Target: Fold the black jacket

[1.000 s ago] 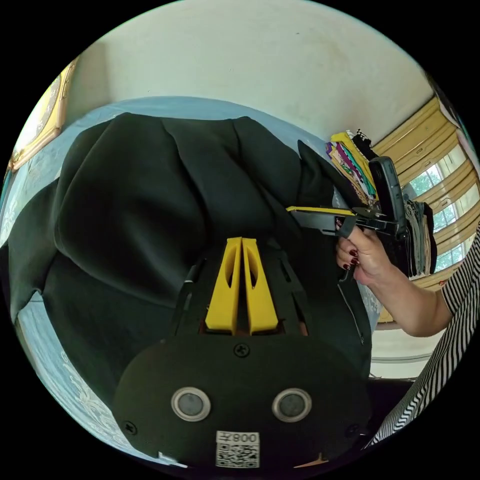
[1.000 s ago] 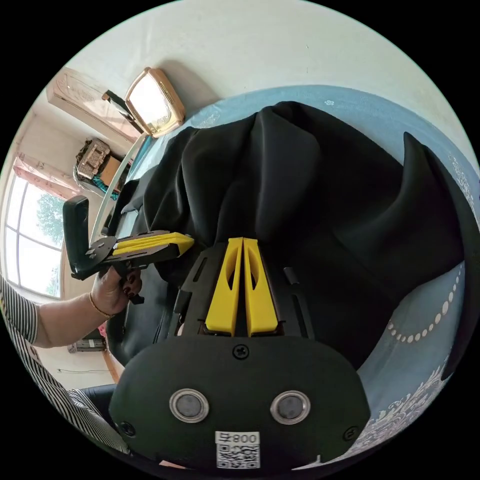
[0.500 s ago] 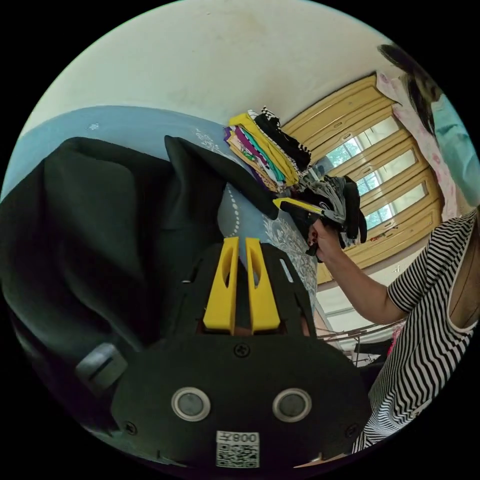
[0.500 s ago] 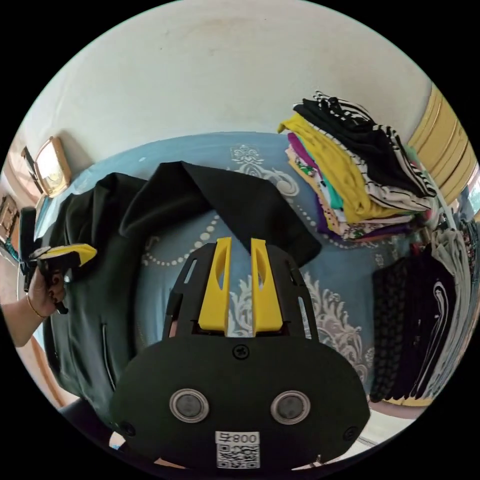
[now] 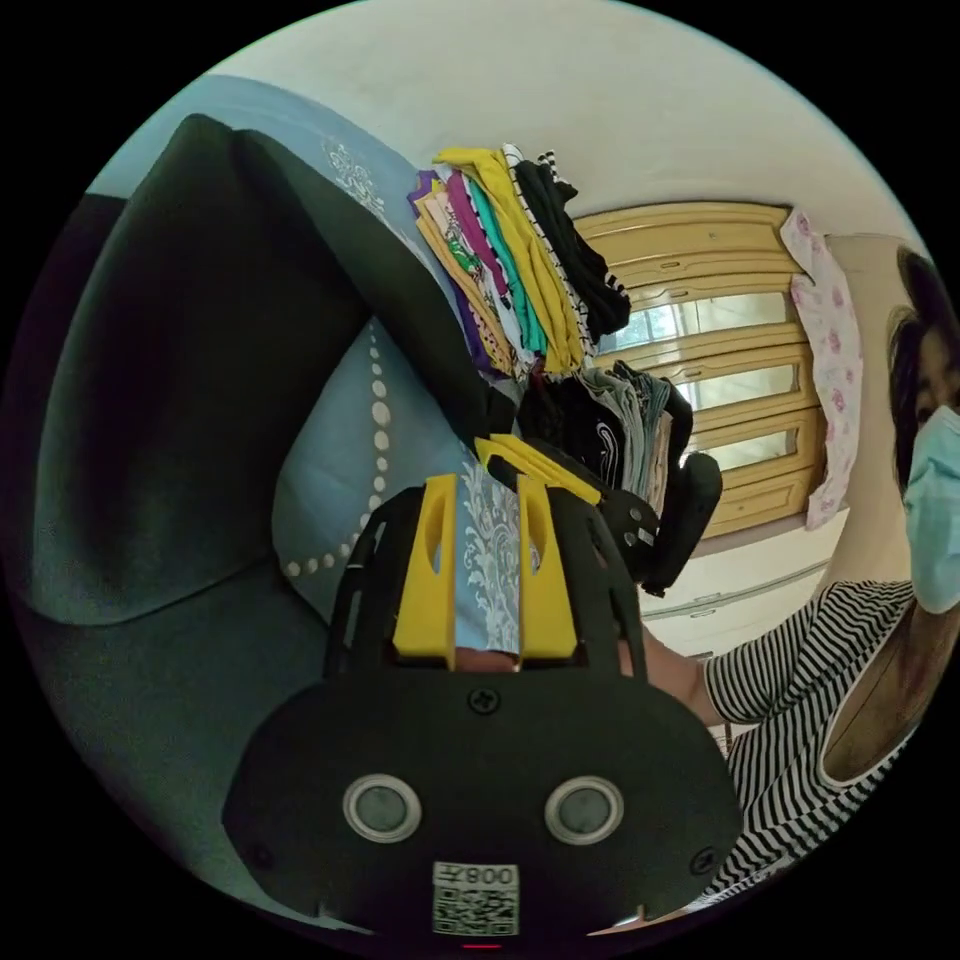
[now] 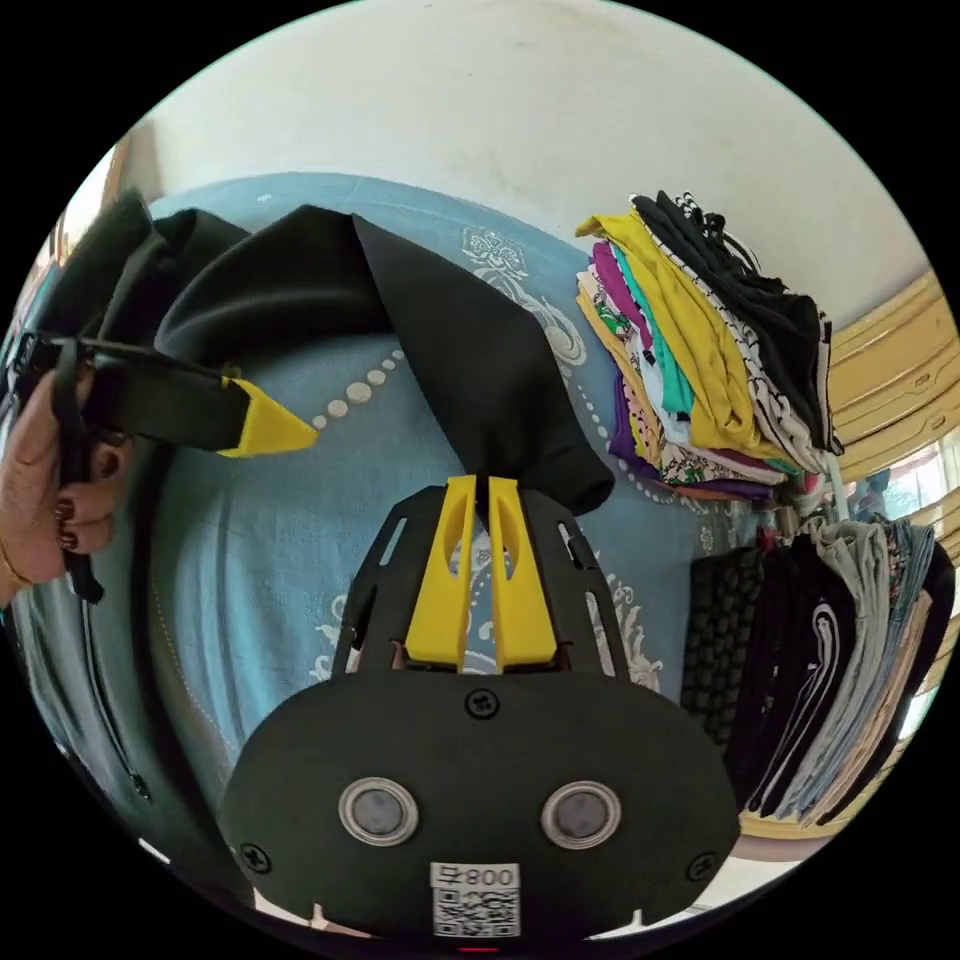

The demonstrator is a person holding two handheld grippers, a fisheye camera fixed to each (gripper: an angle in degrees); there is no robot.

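Note:
The black jacket (image 5: 180,400) lies spread on a blue patterned bedspread (image 6: 300,560). One sleeve (image 6: 450,340) stretches out from its body across the bed. My right gripper (image 6: 480,482) is shut on the cuff end of that sleeve, its yellow jaws nearly together with dark cloth between the tips. In the left gripper view the right gripper (image 5: 495,452) meets the sleeve's end. My left gripper (image 5: 485,485) is open over bare bedspread beside the jacket, nothing between its jaws. The left gripper (image 6: 290,430) is held by a hand above the bed.
A stack of colourful folded clothes (image 6: 700,370) sits just beyond the cuff, and a second stack of dark and grey clothes (image 6: 830,640) lies beside it. A person in a striped top (image 5: 800,690) stands by the bed, with wooden-framed windows (image 5: 720,370) behind.
Both grippers have left the jacket's body, where they were shut on it. The right one has gone to the sleeve's cuff and closed there. The left one has opened wider.

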